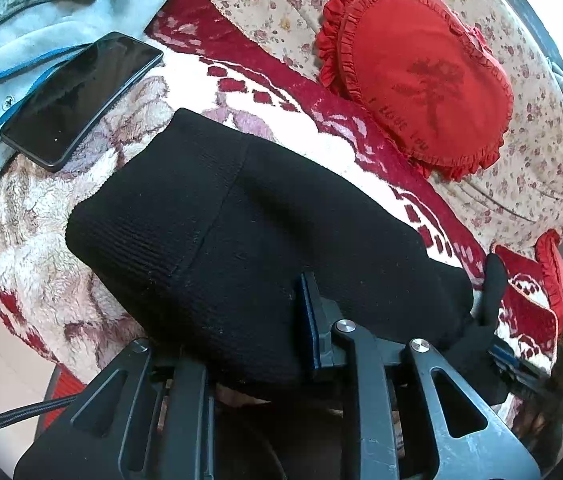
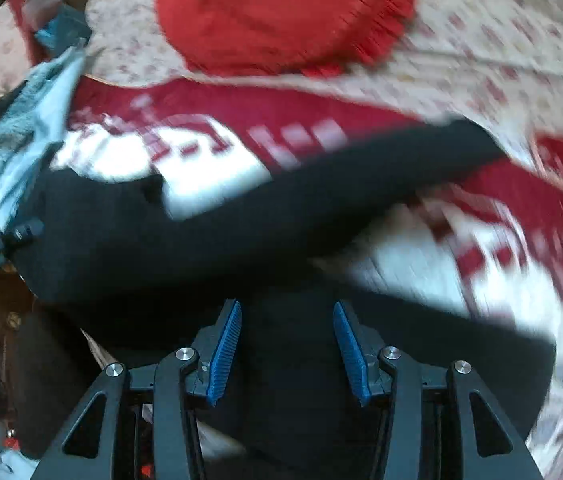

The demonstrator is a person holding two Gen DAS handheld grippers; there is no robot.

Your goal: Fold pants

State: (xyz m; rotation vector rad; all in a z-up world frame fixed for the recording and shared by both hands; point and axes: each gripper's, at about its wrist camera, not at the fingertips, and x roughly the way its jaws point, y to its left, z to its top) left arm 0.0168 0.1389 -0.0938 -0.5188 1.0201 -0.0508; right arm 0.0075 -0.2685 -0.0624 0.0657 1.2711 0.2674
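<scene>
So the black knit pants [image 1: 241, 216] are lying on the red-and-white fleece blanket [image 1: 37, 240], partly bunched, with the ribbed waistband end toward the phone [image 1: 81, 96]. In the right wrist view their long axis runs left to right across the bed, one leg trailing off toward the upper right.

The left gripper [image 1: 281, 340] is pinched nearly closed on the near edge of the fabric; one blue pad is showing and the cloth covers the other side. The right gripper [image 2: 287, 354] sits with its blue pads well apart and dark fabric directly under and between them, not pressed on it as far as I can tell (that view is pretty blurry).

The right one looks closest to the loose leg, so I'd guess it grabs there and carries it across toward the left. The big red heart pillow [image 1: 417, 72] is farther back, out of the way.
</scene>
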